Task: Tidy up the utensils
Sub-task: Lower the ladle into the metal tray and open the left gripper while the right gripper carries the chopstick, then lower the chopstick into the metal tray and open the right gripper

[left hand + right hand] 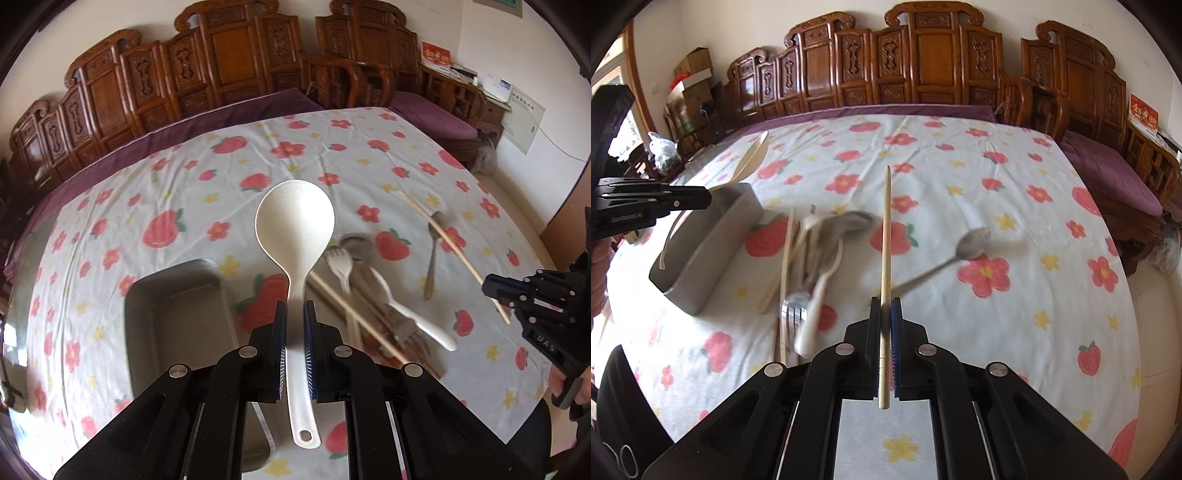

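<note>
Two grippers work over a table spread with a white cloth (pixel 960 192) printed with red flowers and strawberries. At left sits a grey bin (pixel 701 254), and above it the left gripper (pixel 294 314) pinches the handle of a white ladle (pixel 295 229). Mid-table lies a blurred heap of cutlery (pixel 812 258), then a lone metal spoon (pixel 971 242). The right gripper (pixel 885 314) is clamped on a chopstick (pixel 885 258). Carved wooden chairs (pixel 923 59) with purple cushions line the far wall.

A flowered tablecloth (pixel 960 192) is spread over the table. Carved wooden chairs (pixel 923 62) with purple cushions (pixel 1108 173) are ranged along the far side. Cardboard boxes (pixel 692 66) are stacked far left.
</note>
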Action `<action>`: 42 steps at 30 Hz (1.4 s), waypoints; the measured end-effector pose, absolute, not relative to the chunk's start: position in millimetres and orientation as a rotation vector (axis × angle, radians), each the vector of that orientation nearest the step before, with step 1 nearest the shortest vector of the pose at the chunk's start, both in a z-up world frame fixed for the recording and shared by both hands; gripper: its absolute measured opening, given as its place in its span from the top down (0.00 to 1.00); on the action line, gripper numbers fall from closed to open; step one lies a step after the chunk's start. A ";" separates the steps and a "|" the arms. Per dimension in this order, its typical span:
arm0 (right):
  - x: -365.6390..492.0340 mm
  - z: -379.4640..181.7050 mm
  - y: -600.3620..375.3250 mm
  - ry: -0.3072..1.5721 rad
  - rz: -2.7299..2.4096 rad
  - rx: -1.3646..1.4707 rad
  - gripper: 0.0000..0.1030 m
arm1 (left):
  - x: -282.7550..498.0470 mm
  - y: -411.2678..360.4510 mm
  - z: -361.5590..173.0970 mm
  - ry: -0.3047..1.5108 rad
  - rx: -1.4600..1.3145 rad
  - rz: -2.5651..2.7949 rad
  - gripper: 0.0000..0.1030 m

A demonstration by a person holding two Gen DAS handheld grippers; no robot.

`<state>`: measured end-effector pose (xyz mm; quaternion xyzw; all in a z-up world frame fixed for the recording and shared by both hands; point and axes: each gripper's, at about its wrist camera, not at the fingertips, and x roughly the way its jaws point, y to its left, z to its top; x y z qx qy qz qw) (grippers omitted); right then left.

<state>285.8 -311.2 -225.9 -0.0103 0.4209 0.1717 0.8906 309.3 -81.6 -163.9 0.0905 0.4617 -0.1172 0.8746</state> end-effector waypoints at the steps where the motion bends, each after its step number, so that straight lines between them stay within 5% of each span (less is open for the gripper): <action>1: 284.9 -222.6 -307.9 0.868 0.359 -0.024 0.94 | 308.8 -76.7 -162.9 0.964 0.187 -0.238 0.92; 33: 260.1 -188.0 -145.0 0.827 0.560 -0.029 0.94 | 308.1 29.8 -200.5 1.016 0.078 -0.118 0.92; 37: 263.1 -188.8 -126.3 0.837 0.558 -0.023 0.94 | 304.1 34.7 -197.8 0.996 0.080 -0.112 0.76; 42: 267.9 -196.4 -107.1 0.858 0.557 -0.018 0.94 | 290.2 48.9 -186.3 0.954 0.080 -0.117 0.74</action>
